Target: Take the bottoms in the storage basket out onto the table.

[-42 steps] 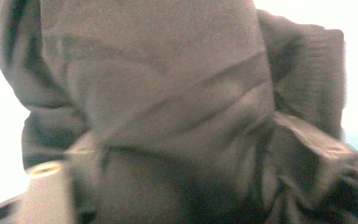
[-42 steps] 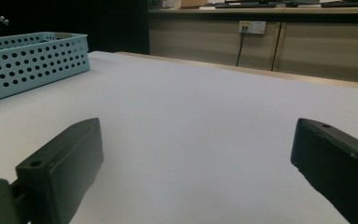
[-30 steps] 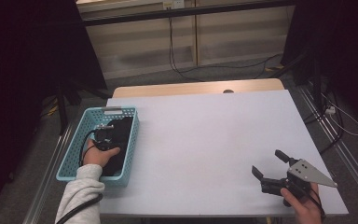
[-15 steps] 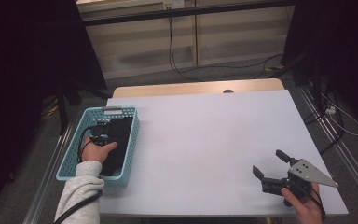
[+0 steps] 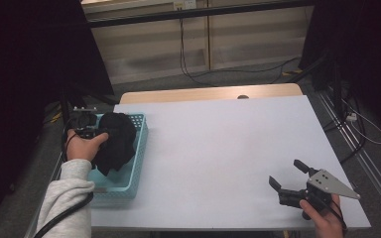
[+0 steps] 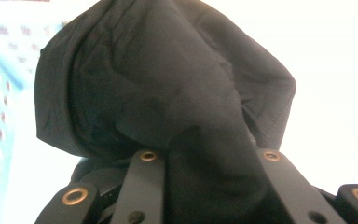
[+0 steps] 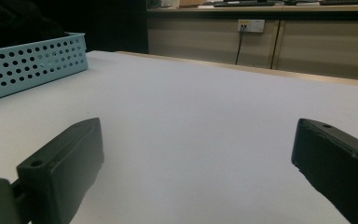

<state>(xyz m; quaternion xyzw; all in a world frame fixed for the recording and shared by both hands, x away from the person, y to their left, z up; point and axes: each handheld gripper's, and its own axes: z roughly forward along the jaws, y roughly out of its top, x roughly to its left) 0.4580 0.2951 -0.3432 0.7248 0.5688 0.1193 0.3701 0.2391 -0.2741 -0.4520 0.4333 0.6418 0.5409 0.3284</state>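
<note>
My table (image 5: 218,139) has a plain white top with a strip of light wood showing along the far edge. Directly on it sits a light blue perforated basket (image 5: 138,148) at my left edge (the holes run all along its walls).

I am seeing a plain black garment (image 5: 115,141), with no print on it, bunched between the black jaws of the left gripper (image 6: 205,186), whose rivets are showing brass-coloured. The basket (image 5: 135,163) is presenting light turquoise, its walls patterned with rows of round holes. The table top (image 5: 228,148) is reading plain white, with a pale wood edge along the far side. The right gripper (image 5: 290,178) is showing black, topped by a grey plate. The sleeve (image 5: 67,198) is appearing light grey.
</note>
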